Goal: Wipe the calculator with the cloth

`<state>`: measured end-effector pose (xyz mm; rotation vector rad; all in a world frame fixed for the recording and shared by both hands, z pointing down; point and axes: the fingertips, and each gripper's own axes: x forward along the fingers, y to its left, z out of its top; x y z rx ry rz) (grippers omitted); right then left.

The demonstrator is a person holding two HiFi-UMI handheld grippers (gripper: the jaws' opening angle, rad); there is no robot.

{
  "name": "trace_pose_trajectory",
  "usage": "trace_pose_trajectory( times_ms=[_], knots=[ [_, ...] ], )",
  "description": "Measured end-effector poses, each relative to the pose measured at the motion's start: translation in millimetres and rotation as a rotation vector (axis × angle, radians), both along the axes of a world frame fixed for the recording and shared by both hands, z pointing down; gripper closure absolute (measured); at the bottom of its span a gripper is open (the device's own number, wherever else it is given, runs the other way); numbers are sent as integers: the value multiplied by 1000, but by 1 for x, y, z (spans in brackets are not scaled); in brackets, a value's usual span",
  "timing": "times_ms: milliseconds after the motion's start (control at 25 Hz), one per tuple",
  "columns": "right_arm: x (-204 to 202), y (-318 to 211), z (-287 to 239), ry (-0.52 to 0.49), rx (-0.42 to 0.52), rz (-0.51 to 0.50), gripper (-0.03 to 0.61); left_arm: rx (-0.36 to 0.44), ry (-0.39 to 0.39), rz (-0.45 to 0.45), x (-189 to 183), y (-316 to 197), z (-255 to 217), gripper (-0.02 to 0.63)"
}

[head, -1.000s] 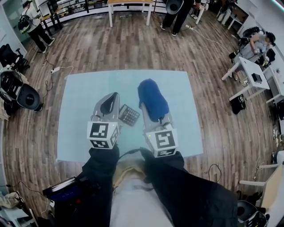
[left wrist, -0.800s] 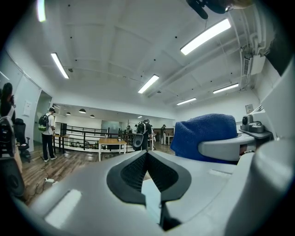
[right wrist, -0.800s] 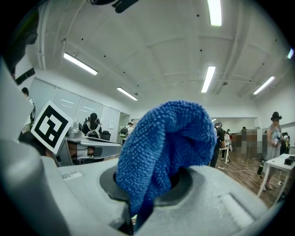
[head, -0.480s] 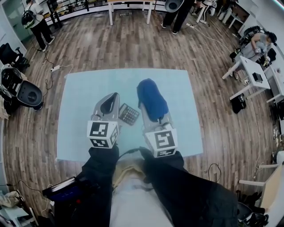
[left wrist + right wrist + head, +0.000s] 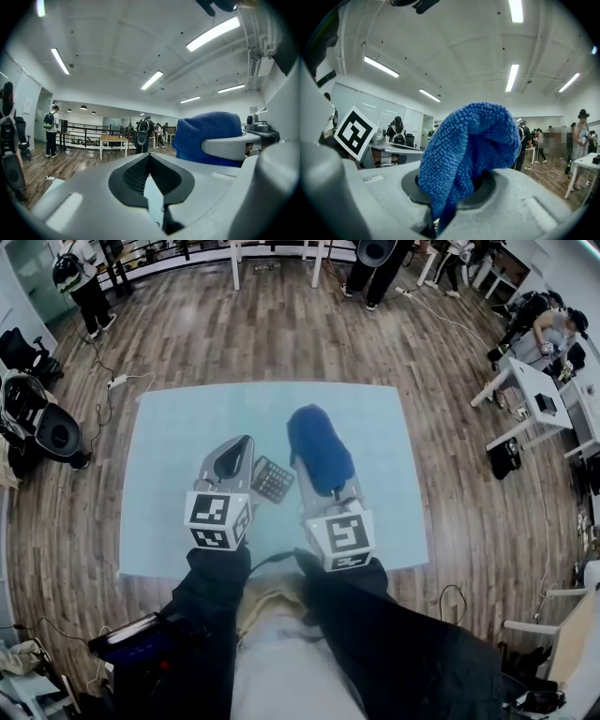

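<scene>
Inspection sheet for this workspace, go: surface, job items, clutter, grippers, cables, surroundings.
Surface: light blue table, mostly bare.
Job's things: calculator lies flat on the table between the two grippers; blue cloth is bunched in the right gripper.
Clutter: nothing seen on the table.
Grippers: left gripper jaws together, empty; right gripper jaws clamped on the blue cloth.
Cables: power strip cable on the floor beyond the table's far left corner; second cable on the floor at right.
Surroundings: wooden floor, white desks, standing person.
</scene>
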<state>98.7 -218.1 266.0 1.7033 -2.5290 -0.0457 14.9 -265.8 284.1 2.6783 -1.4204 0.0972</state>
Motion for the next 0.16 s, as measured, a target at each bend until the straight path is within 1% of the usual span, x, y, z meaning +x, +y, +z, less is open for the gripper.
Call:
trace_pose_trajectory(
  times_ms=[160],
  knots=[
    [-2, -3, 4, -3, -5, -5, 514, -8, -2, 4, 0, -3, 4, 615]
  ],
)
